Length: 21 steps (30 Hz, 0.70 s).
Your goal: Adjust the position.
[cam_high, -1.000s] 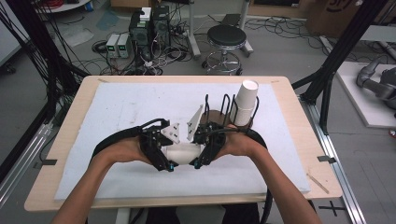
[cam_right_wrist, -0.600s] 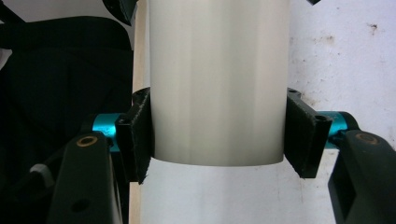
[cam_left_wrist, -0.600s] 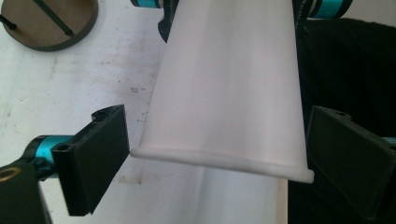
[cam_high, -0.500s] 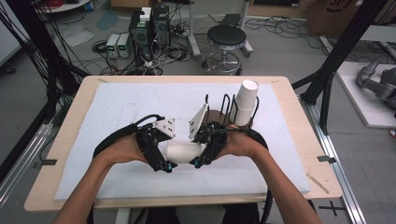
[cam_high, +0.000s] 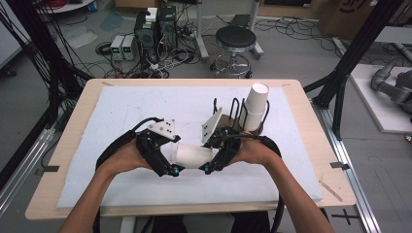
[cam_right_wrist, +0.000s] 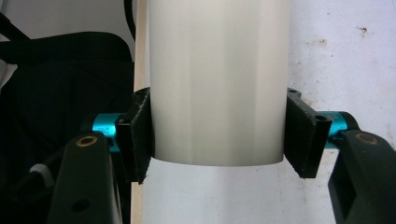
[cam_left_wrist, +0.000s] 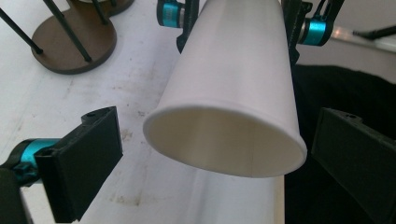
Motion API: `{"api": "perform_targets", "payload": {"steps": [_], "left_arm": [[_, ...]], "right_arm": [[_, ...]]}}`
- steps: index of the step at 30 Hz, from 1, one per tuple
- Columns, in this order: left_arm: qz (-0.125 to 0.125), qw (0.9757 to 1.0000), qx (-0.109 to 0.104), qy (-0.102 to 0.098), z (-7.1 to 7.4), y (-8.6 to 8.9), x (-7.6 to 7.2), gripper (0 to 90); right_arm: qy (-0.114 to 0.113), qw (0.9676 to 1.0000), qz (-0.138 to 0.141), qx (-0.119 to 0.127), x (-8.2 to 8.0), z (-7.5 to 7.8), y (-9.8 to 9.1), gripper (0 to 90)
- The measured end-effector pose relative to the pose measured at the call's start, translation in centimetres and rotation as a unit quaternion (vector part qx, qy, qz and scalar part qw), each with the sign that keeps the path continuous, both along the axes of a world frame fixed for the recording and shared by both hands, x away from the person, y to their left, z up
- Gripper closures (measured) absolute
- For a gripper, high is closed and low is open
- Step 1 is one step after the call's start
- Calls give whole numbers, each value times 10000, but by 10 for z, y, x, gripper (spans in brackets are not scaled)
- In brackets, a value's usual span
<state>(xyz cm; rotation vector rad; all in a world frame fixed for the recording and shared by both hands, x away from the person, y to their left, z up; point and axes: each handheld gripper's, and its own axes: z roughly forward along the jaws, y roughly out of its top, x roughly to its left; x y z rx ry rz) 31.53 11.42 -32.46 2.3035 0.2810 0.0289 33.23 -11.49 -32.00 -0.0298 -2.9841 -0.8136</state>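
1. R gripper point(cam_right_wrist: 217, 135): my pads clamp the narrow base end of the paper cup point(cam_high: 193, 156), held level just above the white mat point(cam_high: 121, 104), near its front edge.
2. L gripper point(cam_left_wrist: 210, 154): jaws have just been opening, now wide, either side of the cup's rim, not touching.
3. Behind: cup rack point(cam_high: 243, 121) w/ an upturned cup point(cam_high: 254, 107).
4. Risk: squeezing thin wall too hard could crush it; a single-end grip may let it tilt.

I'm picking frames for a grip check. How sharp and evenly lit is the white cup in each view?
High view: soft and low in detail, the paper cup nearly merges with the white mat. Left gripper view: rim crisp, light even, the left tool open around it. Right gripper view: the cup is bright and featureless, the pads of the right tool sharp.
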Motion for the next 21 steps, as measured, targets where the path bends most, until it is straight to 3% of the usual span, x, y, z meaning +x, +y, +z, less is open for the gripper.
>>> {"api": "perform_targets", "payload": {"steps": [2,6,8,12,15,21], "left_arm": [[60,9998,-211,17,-3,4,0,17],[97,9996,-259,6,-6,6,0,17],[115,9995,-293,-24,-5,6,-1,17],[133,9984,-554,3,-3,8,-3,17],[149,9980,-621,-14,-3,9,-3,17],[249,9949,-973,19,-7,13,-4,17]], "right_arm": [[16,10000,-27,51,0,-1,-3,359],[-54,9998,34,188,2,-1,-6,359],[-20,9997,-62,229,1,0,-8,359],[-30,9995,-114,291,2,2,-10,359],[-33,9993,-141,340,1,3,-12,359],[-50,9981,-172,583,2,5,-18,359]]}}
